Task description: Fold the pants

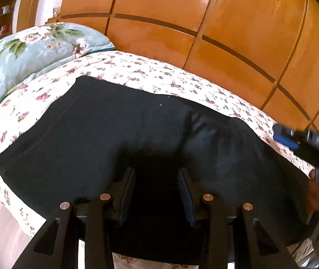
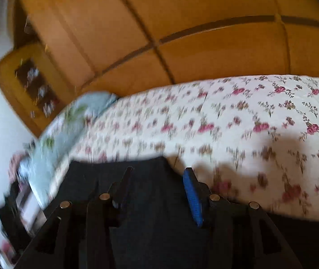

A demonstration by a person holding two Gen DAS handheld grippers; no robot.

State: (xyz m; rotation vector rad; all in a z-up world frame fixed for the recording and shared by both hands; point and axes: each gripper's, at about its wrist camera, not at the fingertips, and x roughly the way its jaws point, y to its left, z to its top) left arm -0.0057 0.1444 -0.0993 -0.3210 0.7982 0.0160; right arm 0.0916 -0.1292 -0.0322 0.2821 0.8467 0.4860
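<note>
The left gripper hangs over the near edge of the bed with its jaws spread wide and nothing between them but dark cloth lying below. The right gripper has its jaws parted too, one blue pad plain to see, and it grips nothing; it sits low over one end of the black pants, whose edge shows just past the fingertips. From the left side that same right gripper pokes in at the far right, above the bed's right-hand end, well apart from the left one. The black pants lie spread flat across the bed, running along its near edge from the left end to the right, with some wrinkling right of the middle. Under them is a white bedspread with small pink flowers, which stays bare along the far edge. A pale blue flowered quilt is heaped at the left end of the bed. Beyond the far edge stands a wall of orange wooden wardrobe doors. The right camera's picture is blurred.
</note>
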